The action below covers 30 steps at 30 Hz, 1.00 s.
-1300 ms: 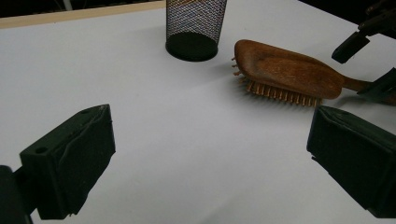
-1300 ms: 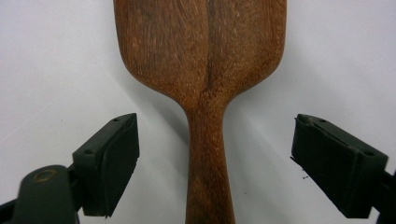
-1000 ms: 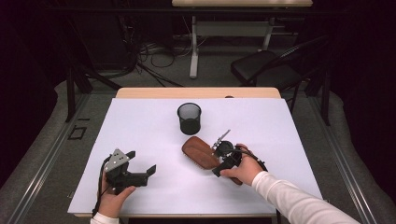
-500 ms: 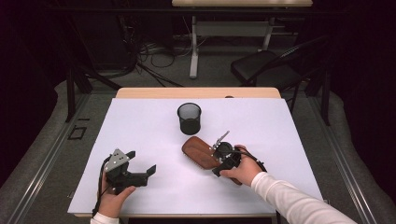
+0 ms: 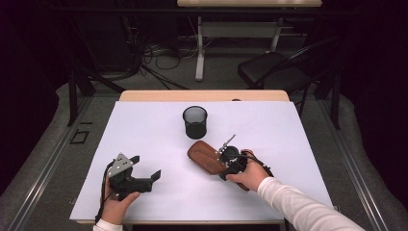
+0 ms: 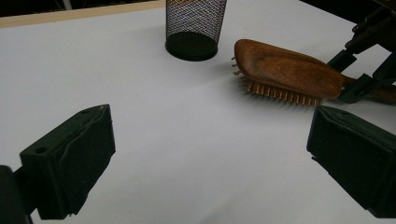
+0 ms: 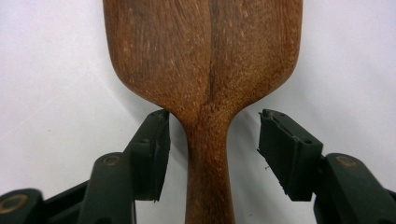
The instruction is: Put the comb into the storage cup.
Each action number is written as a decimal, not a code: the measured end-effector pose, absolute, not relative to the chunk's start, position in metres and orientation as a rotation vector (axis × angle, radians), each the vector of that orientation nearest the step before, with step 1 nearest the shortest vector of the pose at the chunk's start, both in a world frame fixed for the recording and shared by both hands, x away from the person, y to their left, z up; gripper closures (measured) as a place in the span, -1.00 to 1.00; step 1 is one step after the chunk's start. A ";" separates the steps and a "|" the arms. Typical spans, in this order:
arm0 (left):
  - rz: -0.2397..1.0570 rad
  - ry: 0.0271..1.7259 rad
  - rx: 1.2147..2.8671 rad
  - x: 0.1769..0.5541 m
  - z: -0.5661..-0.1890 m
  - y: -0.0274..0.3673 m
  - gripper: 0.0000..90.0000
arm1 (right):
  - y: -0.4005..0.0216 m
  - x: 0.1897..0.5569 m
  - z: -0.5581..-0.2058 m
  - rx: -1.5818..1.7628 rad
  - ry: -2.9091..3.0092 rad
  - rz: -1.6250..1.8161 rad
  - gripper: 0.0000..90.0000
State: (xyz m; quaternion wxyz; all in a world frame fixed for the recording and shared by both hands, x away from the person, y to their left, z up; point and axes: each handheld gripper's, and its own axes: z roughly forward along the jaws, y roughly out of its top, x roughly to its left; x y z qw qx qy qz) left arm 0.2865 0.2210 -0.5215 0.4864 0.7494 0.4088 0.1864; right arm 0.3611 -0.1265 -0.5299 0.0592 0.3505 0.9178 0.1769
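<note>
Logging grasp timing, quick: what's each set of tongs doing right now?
Left tongs: open, empty.
Right tongs: open, straddling the brown wooden hairbrush handle.

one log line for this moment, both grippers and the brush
left gripper: open, idle near table edge | right gripper: open, jaws straddling hairbrush handle, gaps both sides | hairbrush: bristles down on table | mesh cup: upright, apart

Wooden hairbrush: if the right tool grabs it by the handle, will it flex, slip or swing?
The hairbrush looks like solid wood, so probably rigid. Its handle is narrow and smooth between the right tool's open jaws, so it may twist in a light grip. The broad head likely carries most weight and could droop.
</note>
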 end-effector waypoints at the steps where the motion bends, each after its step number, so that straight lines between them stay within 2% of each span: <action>1: 0.453 0.994 1.823 0.286 -0.522 0.221 -0.97 | -0.126 0.362 -0.530 1.054 2.780 0.531 -0.02; 12: 0.453 0.997 1.822 0.287 -0.522 0.221 -0.97 | -0.127 0.363 -0.533 1.053 2.792 0.529 0.14; 30: 0.449 0.994 1.824 0.287 -0.522 0.221 -0.97 | -0.125 0.362 -0.533 1.050 2.777 0.509 0.20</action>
